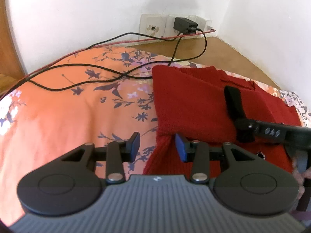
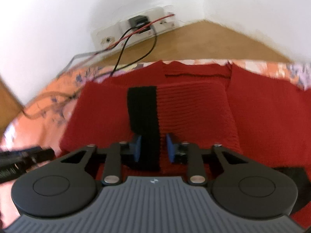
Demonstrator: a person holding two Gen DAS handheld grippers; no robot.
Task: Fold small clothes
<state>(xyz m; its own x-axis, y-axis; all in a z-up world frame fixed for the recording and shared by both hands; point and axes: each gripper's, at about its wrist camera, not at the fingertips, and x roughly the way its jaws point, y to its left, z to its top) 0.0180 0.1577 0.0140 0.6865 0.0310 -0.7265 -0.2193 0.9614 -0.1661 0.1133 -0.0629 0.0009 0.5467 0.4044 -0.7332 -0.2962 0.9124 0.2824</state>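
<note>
A red knit garment (image 1: 194, 101) lies on the orange floral bedsheet (image 1: 68, 116). It fills the right wrist view (image 2: 194, 112), with a sleeve folded across its body. My left gripper (image 1: 157, 146) is open at the garment's lower left edge, and a gathered fold of that edge sits between its blue pads (image 1: 180, 147). My right gripper (image 2: 153, 148) is open low over the garment's middle. The sleeve's black cuff (image 2: 144, 116) runs between its pads (image 2: 137, 148), touching the left one and apart from the right. That cuff (image 1: 233, 101) also shows in the left wrist view.
Black cables (image 1: 87, 77) and a red cable (image 1: 136, 40) trail over the sheet from a charger (image 1: 184, 26) in the wall sockets (image 1: 153, 27). A wooden ledge (image 2: 204, 40) runs along the white walls behind the bed. A wooden panel (image 1: 7, 48) stands at the left.
</note>
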